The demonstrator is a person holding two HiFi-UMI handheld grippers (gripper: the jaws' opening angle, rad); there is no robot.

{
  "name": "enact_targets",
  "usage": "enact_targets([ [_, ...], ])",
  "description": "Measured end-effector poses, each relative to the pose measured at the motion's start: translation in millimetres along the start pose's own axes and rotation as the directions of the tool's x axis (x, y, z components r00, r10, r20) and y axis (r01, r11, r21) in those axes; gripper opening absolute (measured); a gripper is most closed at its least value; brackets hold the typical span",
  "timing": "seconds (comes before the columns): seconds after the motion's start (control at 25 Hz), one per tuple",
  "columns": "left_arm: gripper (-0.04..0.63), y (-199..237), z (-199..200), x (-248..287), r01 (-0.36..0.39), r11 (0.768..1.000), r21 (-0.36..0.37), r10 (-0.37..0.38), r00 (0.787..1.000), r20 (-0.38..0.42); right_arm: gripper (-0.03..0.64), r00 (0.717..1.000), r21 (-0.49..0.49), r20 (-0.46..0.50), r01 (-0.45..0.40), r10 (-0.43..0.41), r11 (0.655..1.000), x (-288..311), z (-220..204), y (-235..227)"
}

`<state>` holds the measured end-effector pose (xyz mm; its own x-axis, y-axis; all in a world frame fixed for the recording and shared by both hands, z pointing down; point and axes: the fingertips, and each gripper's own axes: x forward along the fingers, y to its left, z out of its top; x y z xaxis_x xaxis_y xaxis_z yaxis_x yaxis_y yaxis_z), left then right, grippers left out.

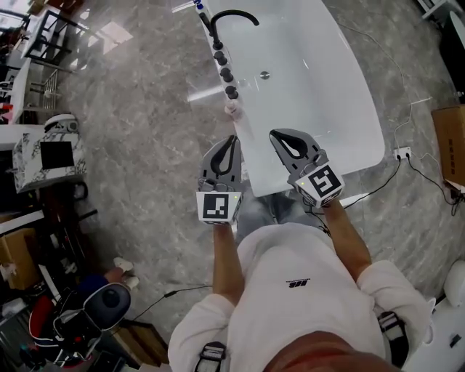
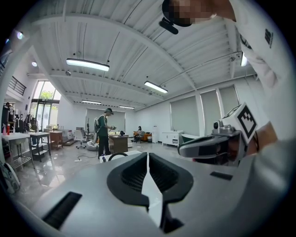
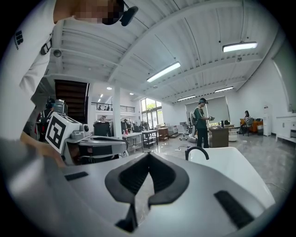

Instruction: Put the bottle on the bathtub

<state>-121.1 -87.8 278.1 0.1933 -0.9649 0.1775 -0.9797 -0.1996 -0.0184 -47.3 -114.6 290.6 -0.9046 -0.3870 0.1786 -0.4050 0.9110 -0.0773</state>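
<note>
The white bathtub (image 1: 349,87) lies ahead in the head view, with a black faucet (image 1: 232,14) at its far end. Several dark round bottles (image 1: 221,62) line its left rim, and a pale pink bottle (image 1: 232,108) stands at the near end of that row. My left gripper (image 1: 233,139) is shut and empty, just below the pink bottle at the tub's left rim. My right gripper (image 1: 274,134) is shut and empty over the tub's near end. Both point up and forward: the left gripper (image 2: 147,155) sees the right gripper (image 2: 217,143), and the right gripper (image 3: 148,155) sees the tub (image 3: 236,171).
A power strip (image 1: 402,153) with cables lies on the floor right of the tub, and a cardboard box (image 1: 449,145) stands beyond it. A marble-topped stand (image 1: 43,152) and a chair (image 1: 105,305) are at the left. A person in green (image 3: 202,120) stands far across the room.
</note>
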Motion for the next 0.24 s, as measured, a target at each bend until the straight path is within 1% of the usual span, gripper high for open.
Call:
enact_targets([
  [0.24, 0.014, -6.6, 15.0, -15.4, 0.006, 1.0, 0.004, -0.006, 1.0, -0.005, -0.006, 1.0, -0.009, 0.011, -0.011, 0.011, 1.0, -8.1, 22.7, 13.8],
])
